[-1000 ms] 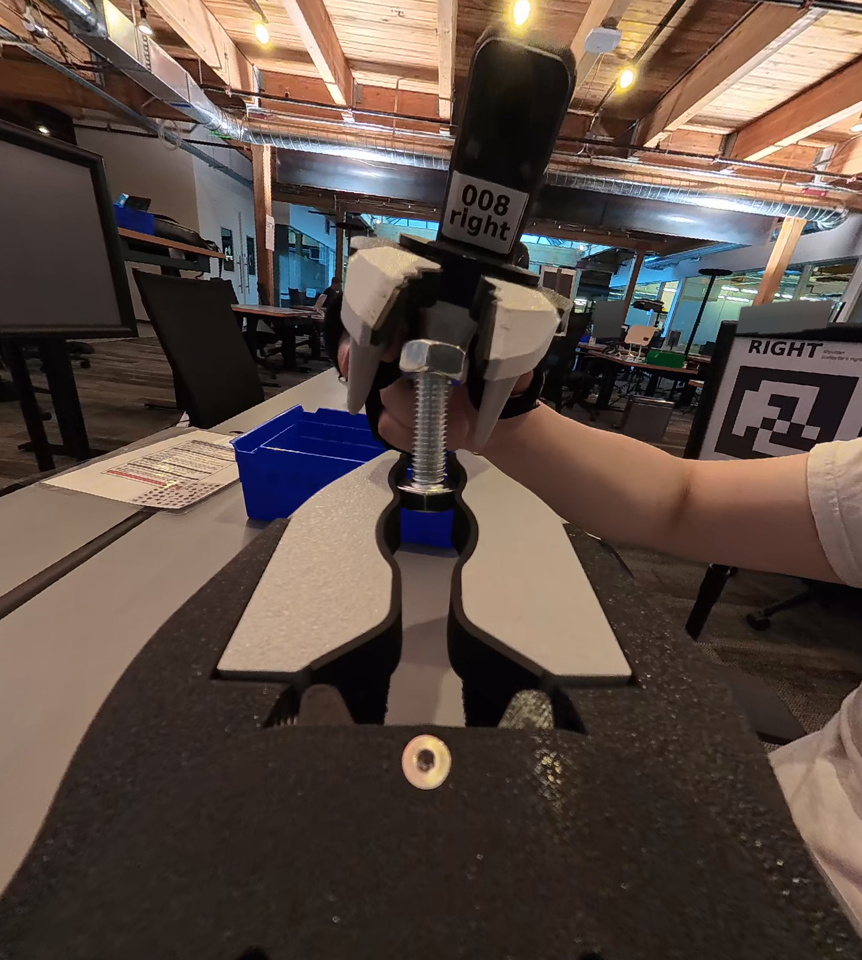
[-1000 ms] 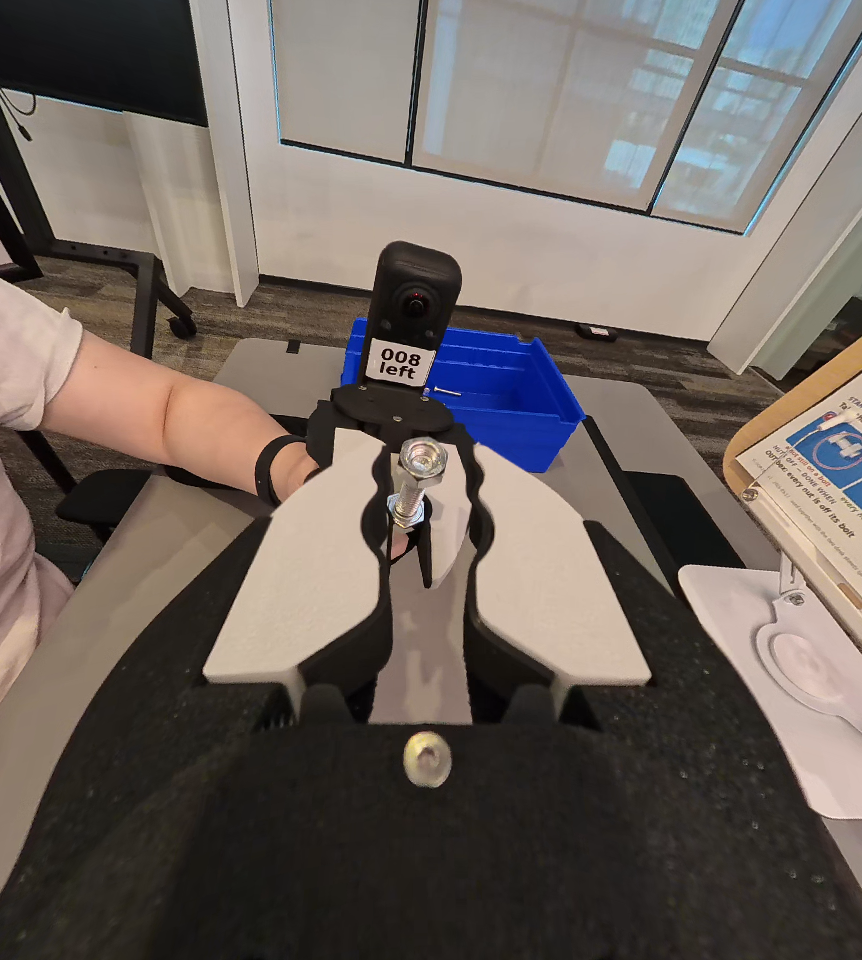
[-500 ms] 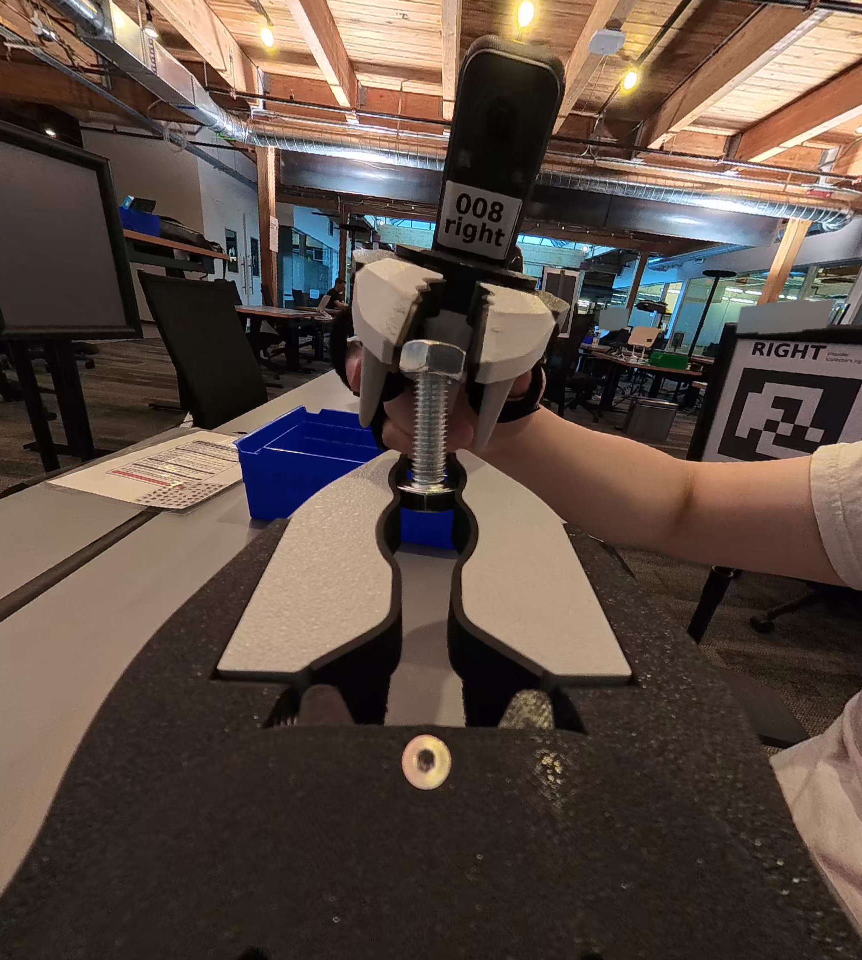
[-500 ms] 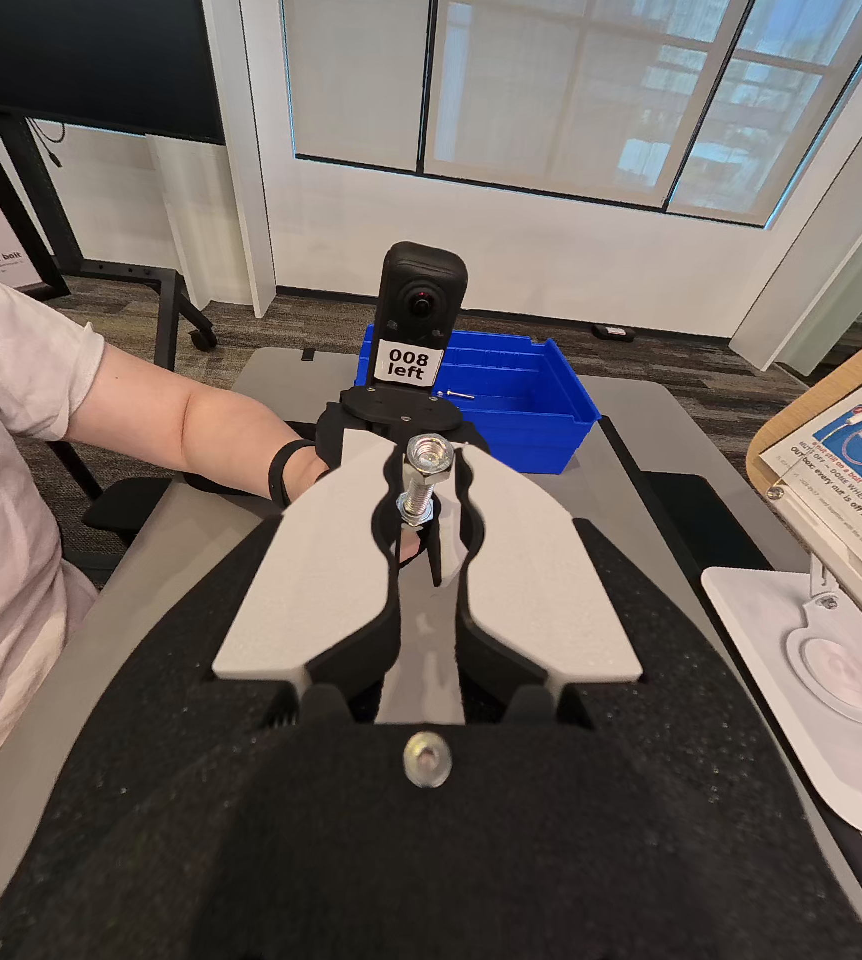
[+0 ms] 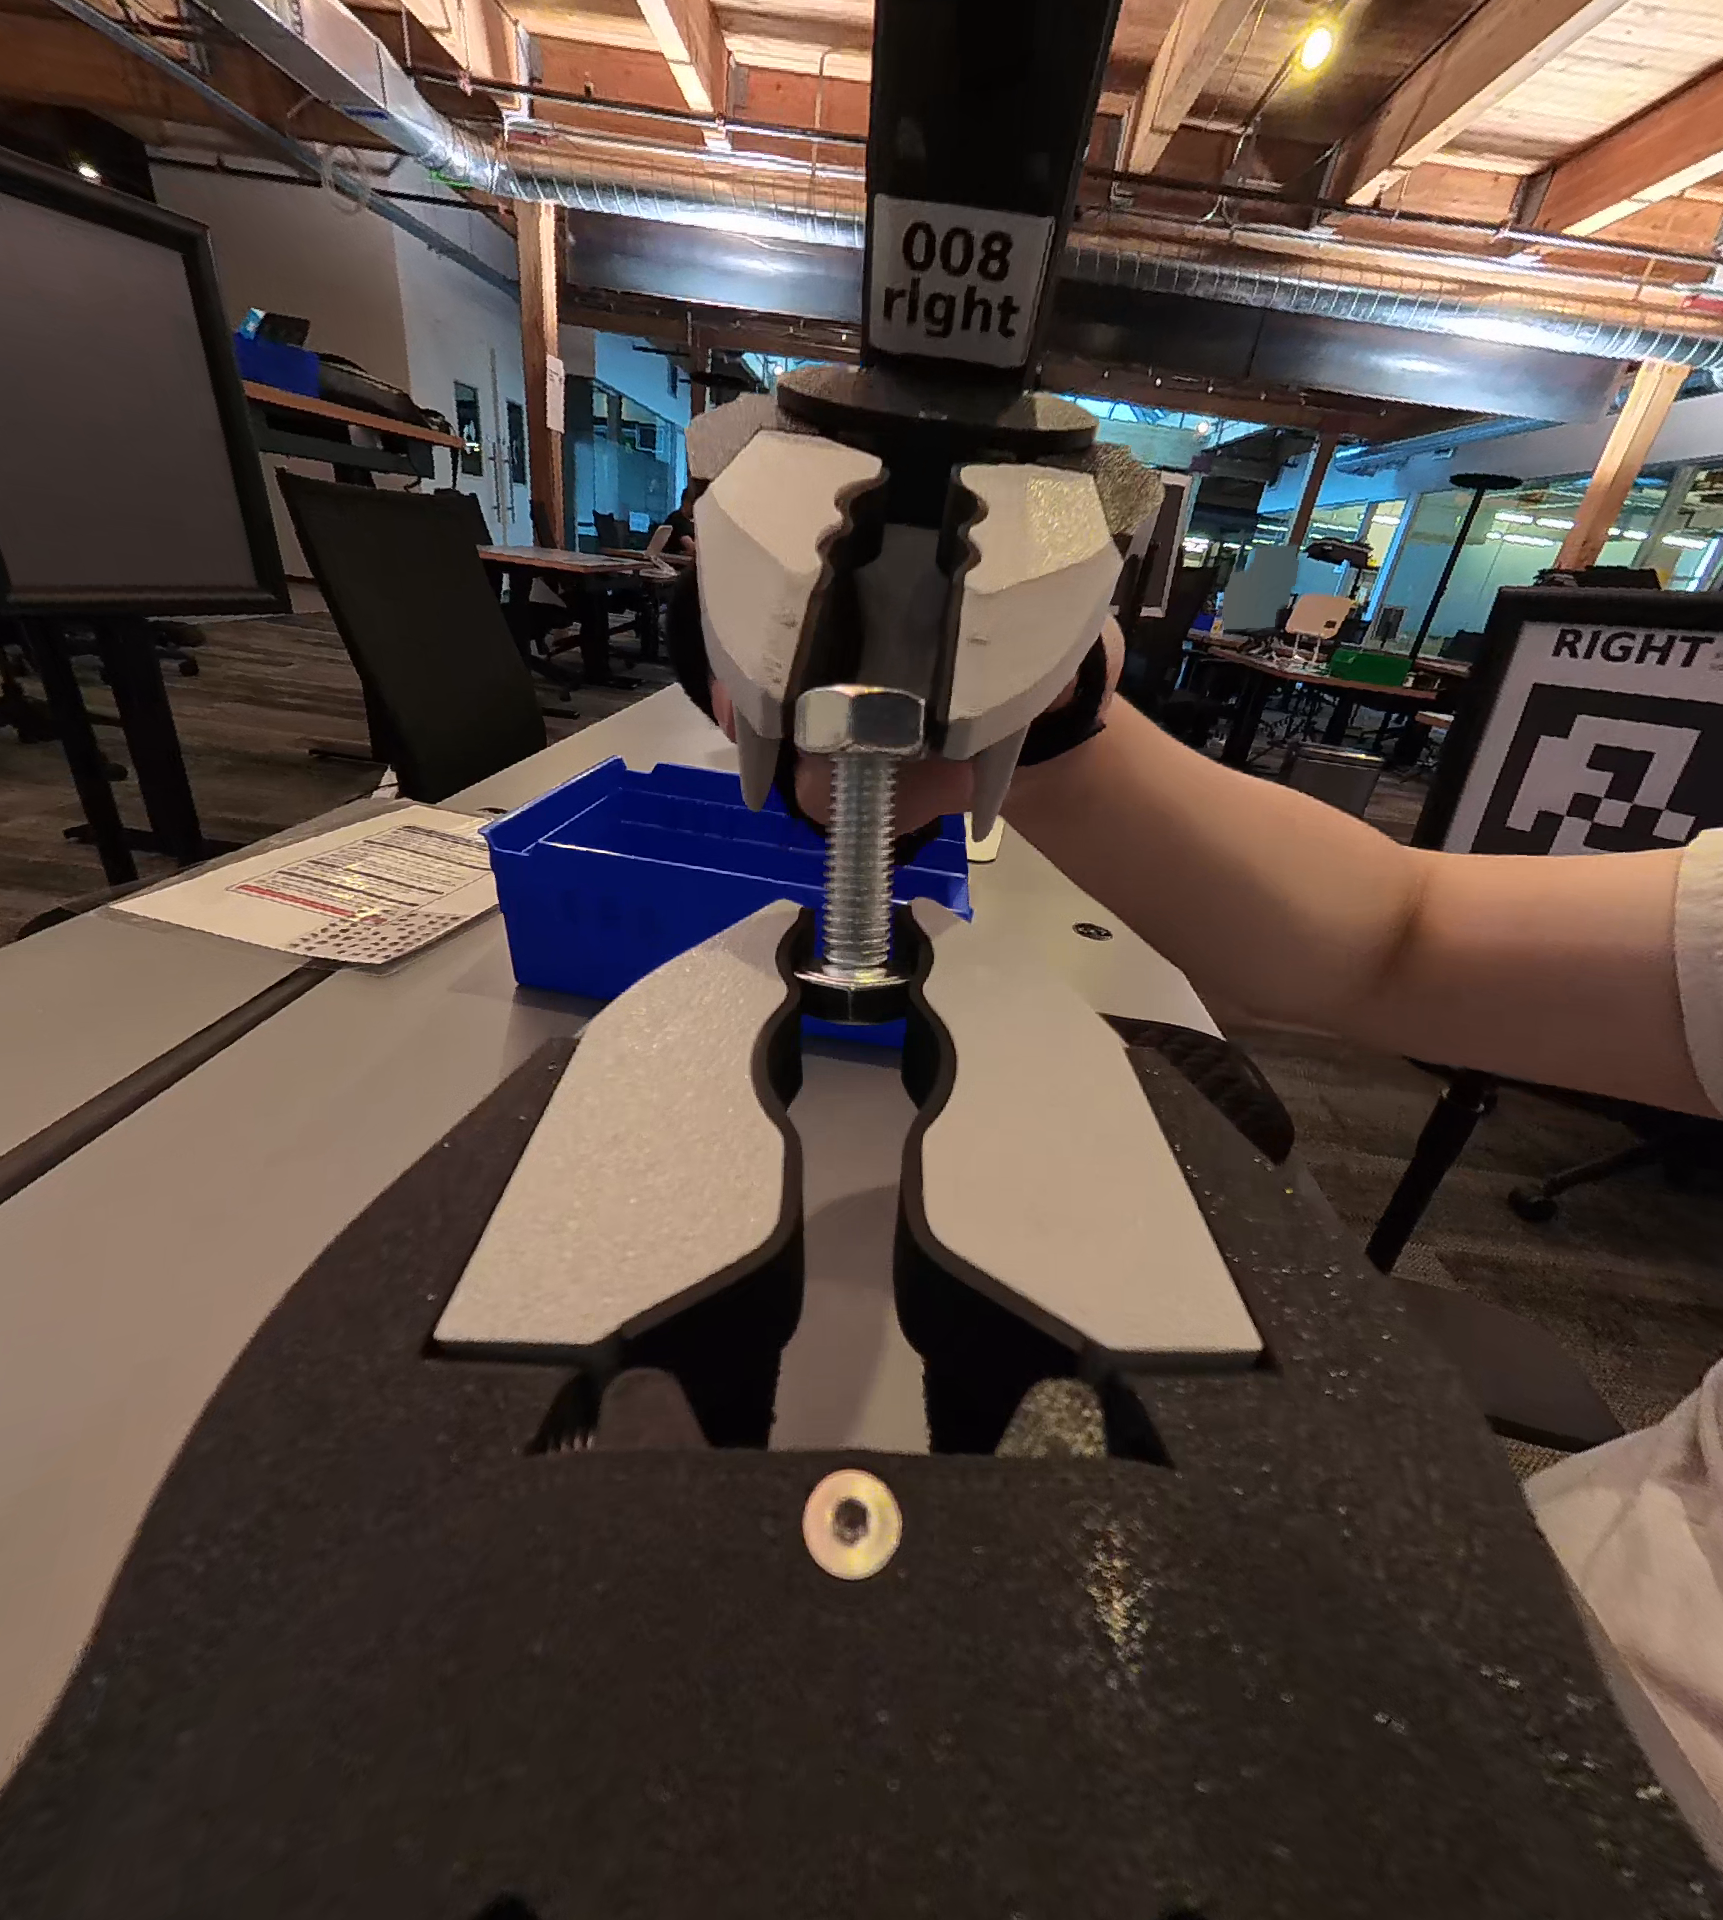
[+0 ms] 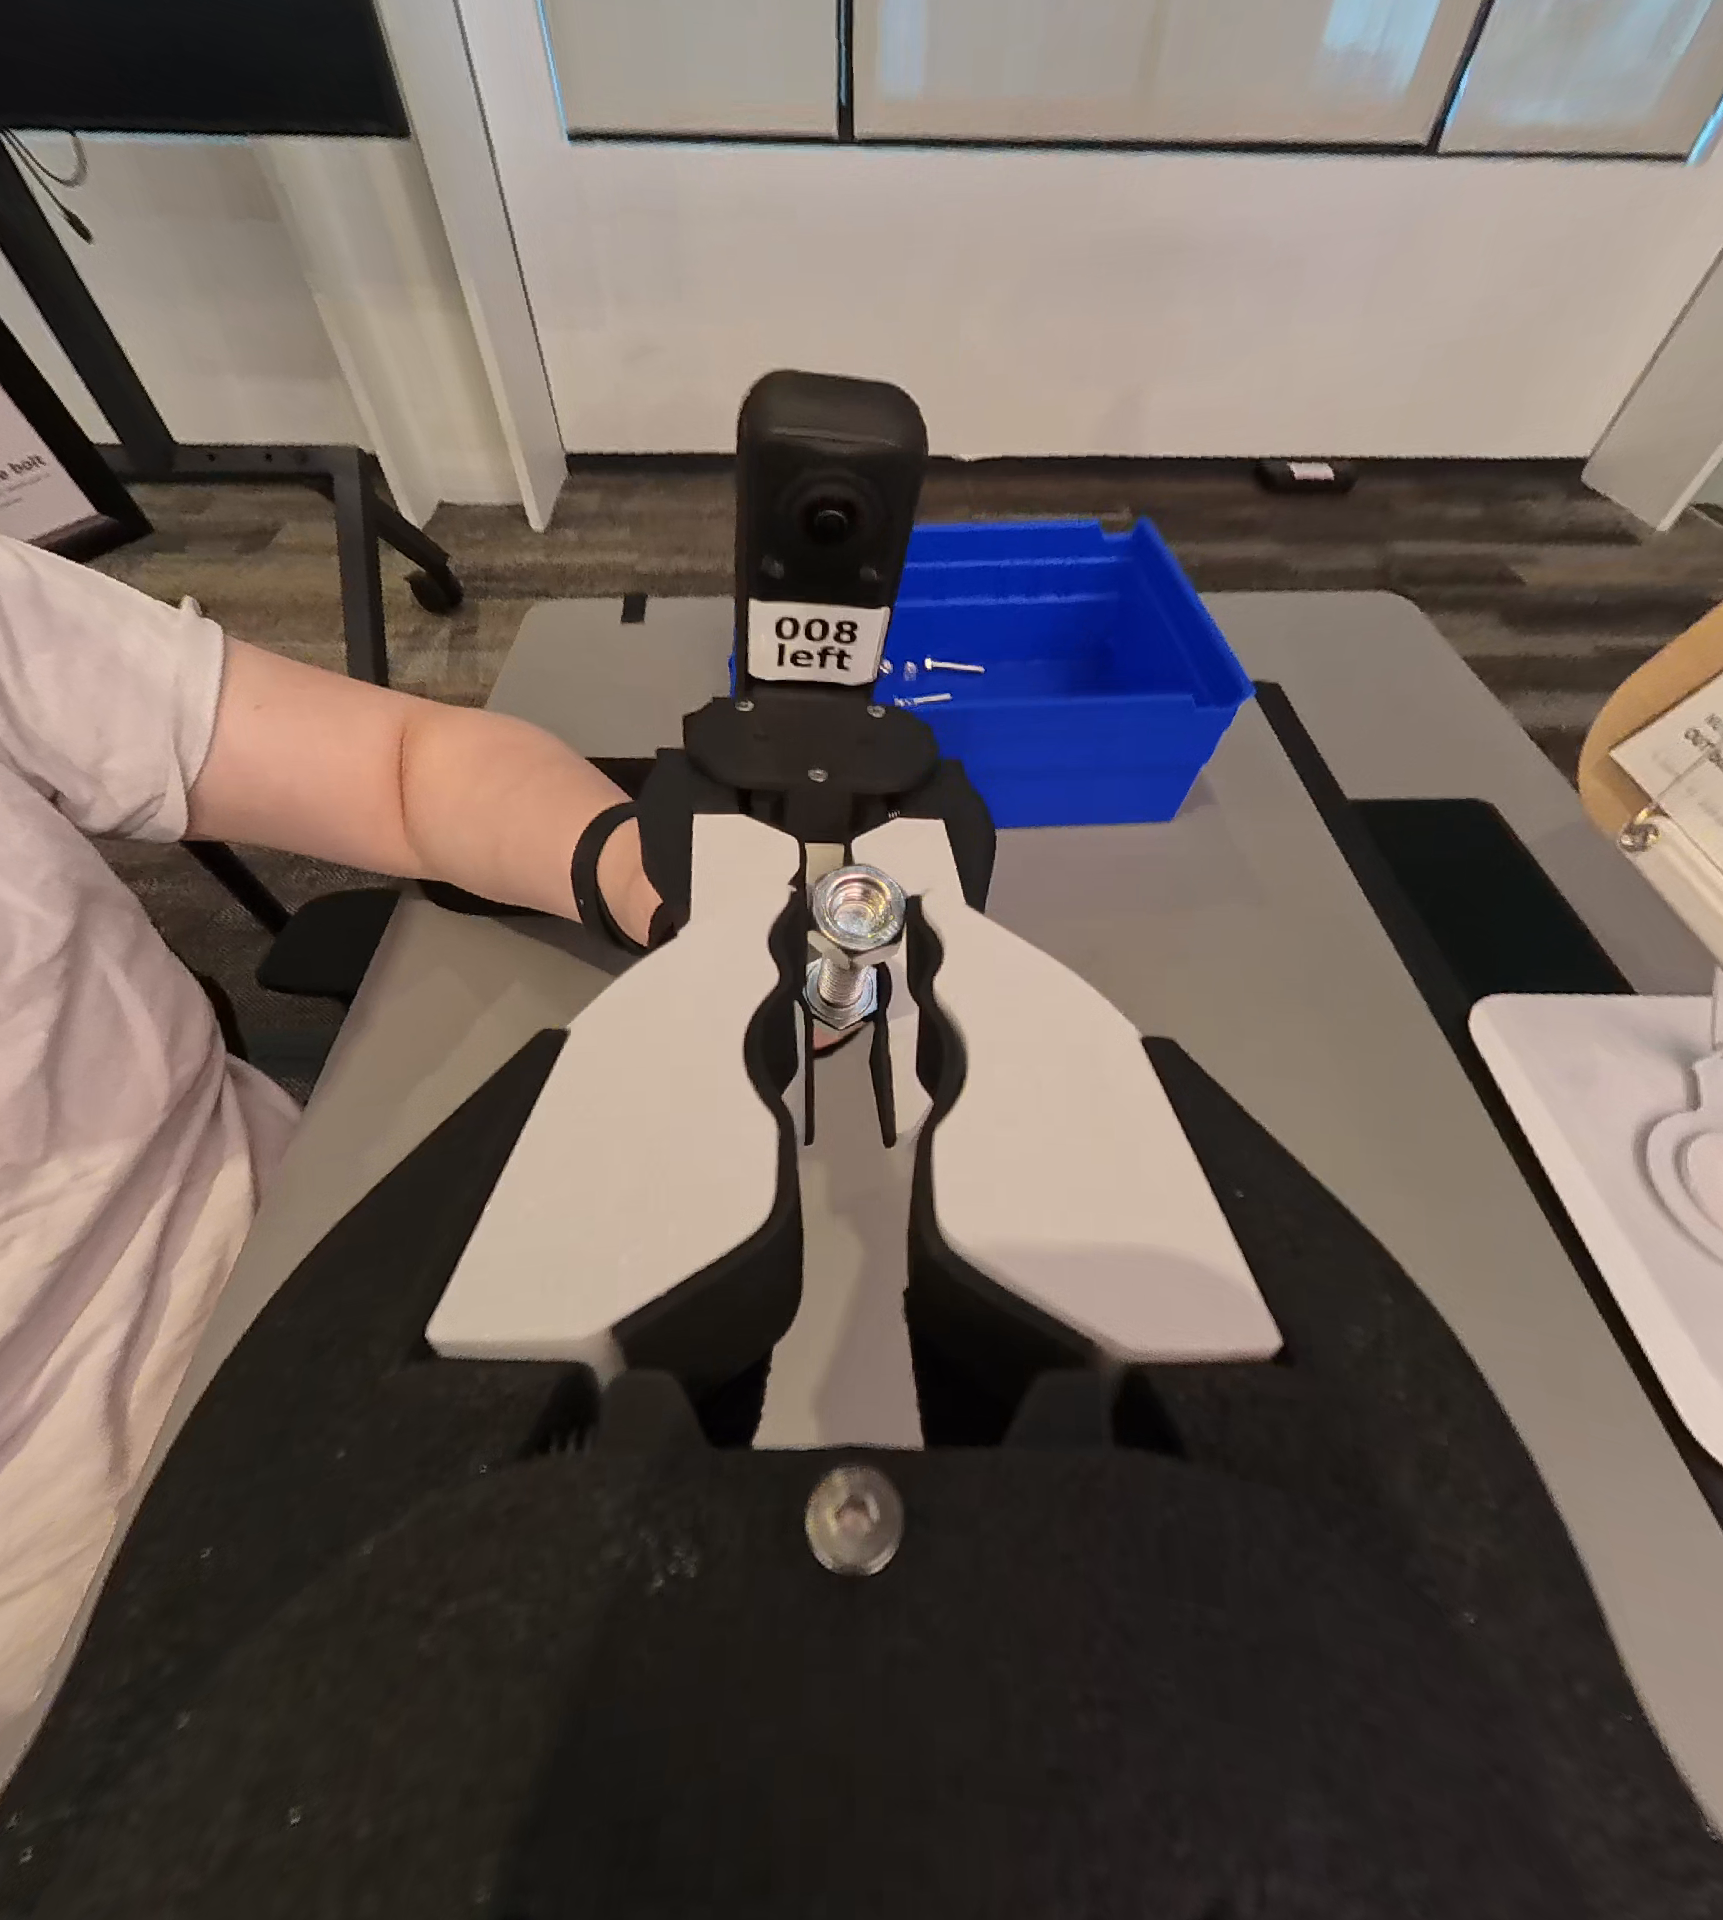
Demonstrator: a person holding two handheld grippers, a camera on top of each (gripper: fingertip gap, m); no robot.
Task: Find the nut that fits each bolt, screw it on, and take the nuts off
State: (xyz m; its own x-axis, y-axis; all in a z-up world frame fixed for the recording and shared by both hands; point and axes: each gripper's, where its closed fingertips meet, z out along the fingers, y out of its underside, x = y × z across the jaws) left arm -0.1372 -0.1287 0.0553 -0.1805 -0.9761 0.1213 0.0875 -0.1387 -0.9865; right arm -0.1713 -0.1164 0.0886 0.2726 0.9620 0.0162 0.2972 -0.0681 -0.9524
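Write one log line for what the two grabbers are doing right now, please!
left gripper: shut on nut | right gripper: shut on bolt head | bolt upright, held above table | blue bin: small screws inside

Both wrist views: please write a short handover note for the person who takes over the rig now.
Left gripper: shut on the silver hex nut, near the threaded end of the silver hex-head steel bolt.
Right gripper: shut on the bolt's head, bolt upright between the two grippers above the grey table.
Blue plastic bin behind holds a few small screws.
Done: nut is on the bolt.
Left: whether it is going on or coming off cannot be told; finish, then the other fasteners.
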